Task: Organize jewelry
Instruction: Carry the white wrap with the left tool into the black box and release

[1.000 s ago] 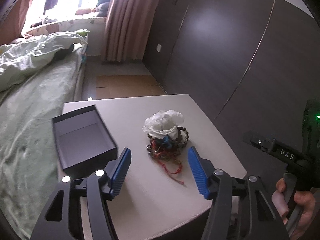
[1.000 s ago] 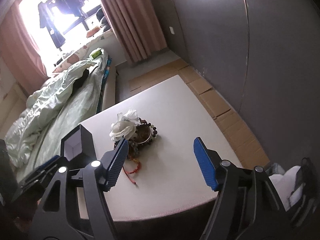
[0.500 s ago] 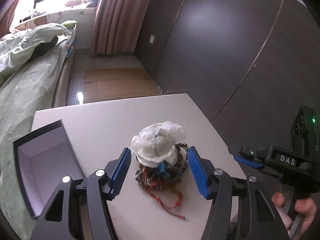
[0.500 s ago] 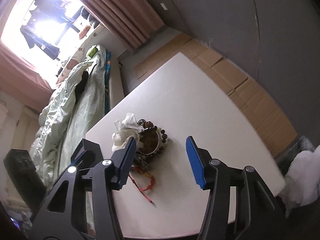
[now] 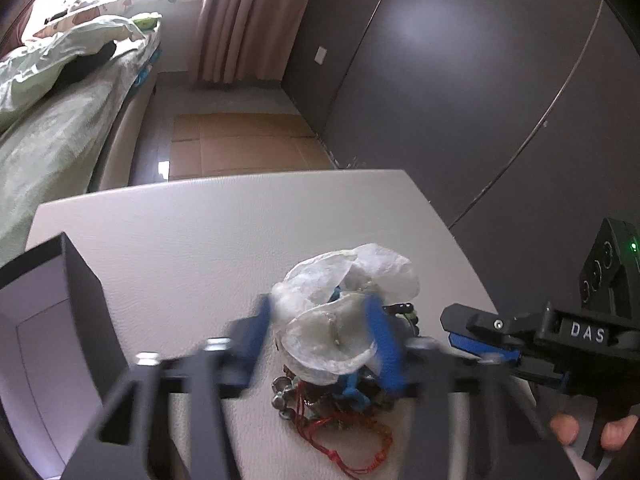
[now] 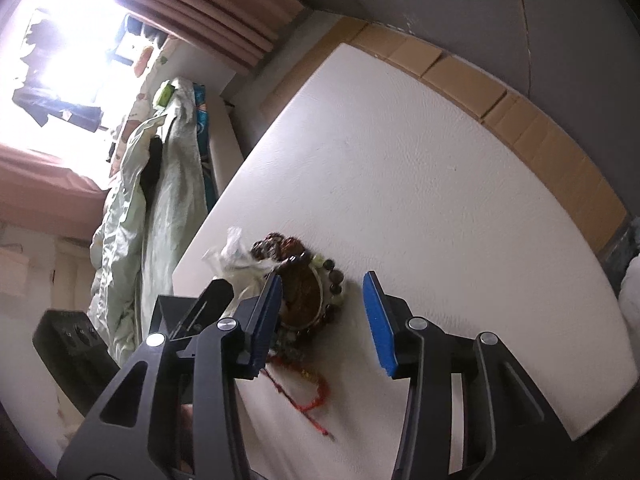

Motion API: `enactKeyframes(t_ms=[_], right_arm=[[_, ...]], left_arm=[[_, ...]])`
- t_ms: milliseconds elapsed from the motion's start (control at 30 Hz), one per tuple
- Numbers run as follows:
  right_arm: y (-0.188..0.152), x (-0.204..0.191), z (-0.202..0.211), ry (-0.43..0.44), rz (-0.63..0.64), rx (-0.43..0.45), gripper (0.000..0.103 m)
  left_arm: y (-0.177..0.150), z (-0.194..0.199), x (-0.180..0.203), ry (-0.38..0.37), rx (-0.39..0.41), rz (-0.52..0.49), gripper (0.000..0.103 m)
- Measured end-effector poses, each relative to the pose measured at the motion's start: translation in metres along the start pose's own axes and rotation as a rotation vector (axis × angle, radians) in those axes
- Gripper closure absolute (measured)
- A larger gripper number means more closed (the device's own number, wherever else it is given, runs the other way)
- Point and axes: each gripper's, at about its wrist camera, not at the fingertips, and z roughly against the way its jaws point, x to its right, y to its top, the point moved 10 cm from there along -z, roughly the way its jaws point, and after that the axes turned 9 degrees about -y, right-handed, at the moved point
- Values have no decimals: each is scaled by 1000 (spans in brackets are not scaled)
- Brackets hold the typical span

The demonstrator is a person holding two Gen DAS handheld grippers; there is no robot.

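Note:
A tangled pile of jewelry (image 5: 340, 404) lies on the white table (image 5: 200, 232): bead bracelets, red cords and a clear plastic bag (image 5: 340, 312) on top. My left gripper (image 5: 320, 344) is open, its blurred blue fingers on either side of the bag. An open dark box (image 5: 52, 320) stands at the left. In the right wrist view the pile (image 6: 304, 300) with a beaded bracelet (image 6: 332, 280) and red cord (image 6: 308, 404) sits just beyond my open right gripper (image 6: 324, 320), whose left finger is close beside the pile.
A bed with a green quilt (image 5: 48, 92) runs along the table's left side. Dark wardrobe doors (image 5: 460, 80) stand at the right. Cardboard sheets (image 5: 236, 144) cover the floor beyond the table. The right gripper's body (image 5: 560, 340) shows at the right.
Both grippers have moved in towards the jewelry pile. My left gripper's fingers now straddle the plastic bag and have narrowed. The right gripper has tilted and come closer.

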Motion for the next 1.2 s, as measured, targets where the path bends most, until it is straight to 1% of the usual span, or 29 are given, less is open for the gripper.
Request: enactKeyframes(t_ms=[67,100,200,233,267,400,433,500,633,667,767,900,1200], right_arm=[[1,4,-5,-12,-4,-13,60],[0,5,-7,-11,-8,-20,60],[-2,4,-10,7,-20,-39,60],[-2,3,-10,17,-24,-43,61],[-3,3,-10,28,-28,-50,66],[-8,-1,-13,53,-31,-71,71],[-8,-3,-13,53,-29,-74,74],[-10,-4,-15,54,-29,-80,75],[-13,-8,-24,32,-31,-92,78],[-13,-9,-25,30,-32,-93,84],[-16,-13,-26,49,-37,-97,99],[-17,-19,-16,62,-18,-67,99],[-19,-52,25,126,106,57,100]], left_arm=[[0,-1,0,-21,3,14,96],[2,1,0,-13,10,7,103],[8,15,3,-15,47,-4,103],[11,21,3,-18,59,-5,103],[14,27,3,-21,73,-7,103],[25,55,6,-39,127,-15,103],[28,62,6,-38,140,-17,103],[30,72,7,-38,157,-19,103],[29,88,4,-38,174,-14,103],[26,91,3,-38,176,-13,103],[21,102,1,-37,183,-14,103],[18,117,1,-38,202,-14,103],[17,158,-5,-34,257,-6,103]])
